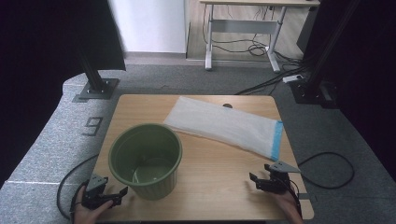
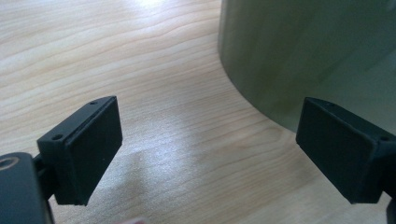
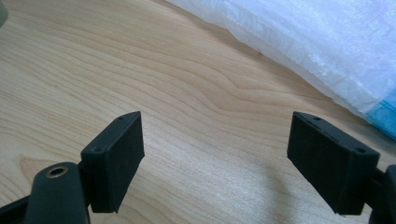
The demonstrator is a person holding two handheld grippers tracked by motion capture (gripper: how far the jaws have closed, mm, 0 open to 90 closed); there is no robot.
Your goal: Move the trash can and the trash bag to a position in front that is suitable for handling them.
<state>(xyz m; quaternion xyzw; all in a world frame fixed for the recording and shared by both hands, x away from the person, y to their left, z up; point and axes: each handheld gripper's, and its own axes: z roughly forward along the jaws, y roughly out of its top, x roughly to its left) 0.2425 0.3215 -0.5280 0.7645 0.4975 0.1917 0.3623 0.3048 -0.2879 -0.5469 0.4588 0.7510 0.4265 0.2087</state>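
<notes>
In the high view a green bucket (image 1: 145, 158) stands upright on the wooden table (image 1: 215, 182), in the lower left part of the frame. A white plastic bag (image 1: 224, 125) with a blue edge lies flat on the table in the upper middle, and one corner of it is just beside the rim of the bucket.

The left gripper (image 1: 120, 194) is at the bottom left of the frame, just beside the bucket and near the table edge. In the left gripper view the jaws stand wide apart with nothing between them, and the wall of the bucket (image 2: 308, 56) fills the upper right.

The right gripper (image 1: 255, 181) is at the bottom right, well apart from the bucket and near the blue end of the bag. In the right gripper view its jaws are also apart and empty over bare wood, and the bag (image 3: 308, 42) lies in the upper right
</notes>
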